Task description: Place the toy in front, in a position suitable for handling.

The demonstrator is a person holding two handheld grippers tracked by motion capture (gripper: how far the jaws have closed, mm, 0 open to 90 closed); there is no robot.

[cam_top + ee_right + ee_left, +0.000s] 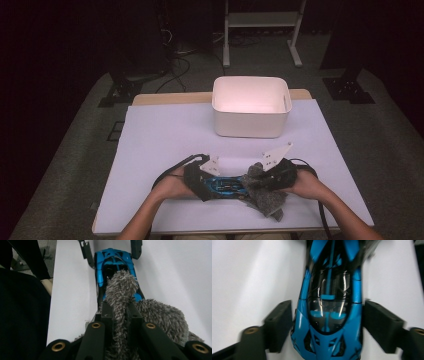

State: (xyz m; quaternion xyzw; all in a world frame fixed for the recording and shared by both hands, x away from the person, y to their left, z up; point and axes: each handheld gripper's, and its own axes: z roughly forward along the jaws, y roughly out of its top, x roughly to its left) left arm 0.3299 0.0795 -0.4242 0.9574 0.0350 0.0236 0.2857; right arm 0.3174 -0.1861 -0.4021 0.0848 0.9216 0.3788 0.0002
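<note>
Step in hand: the person is wiping a blue toy sports car [226, 186] with a grey fluffy cloth [260, 192]; judging by the cloth's tip lying on the body, the wipe is under way rather than finished.
Toy car: it is lying on the white table cover [160, 145] at the near edge, between the two hands, well short of the white bin [251, 106] at the far side.
Left gripper [326, 323]: its jaws are standing apart on either side of the car's front half, flanking the cabin; the view is blurred, but a thin gap seems to be showing at each flank, so they are not clamping it.
Right gripper [119, 311]: its jaws are clamping a fold of the cloth, and the free end is drooping forward onto the rear of the car, with the rest bunching on the table beside it.
Next move: the cloth probably needs dragging along the roof toward the nose, and that is calling for the left jaws to be closing on the car's sides, or at least bracing it, so that it is not rolling away under the stroke.
Risk: loose jaws may be letting the car slide.
</note>
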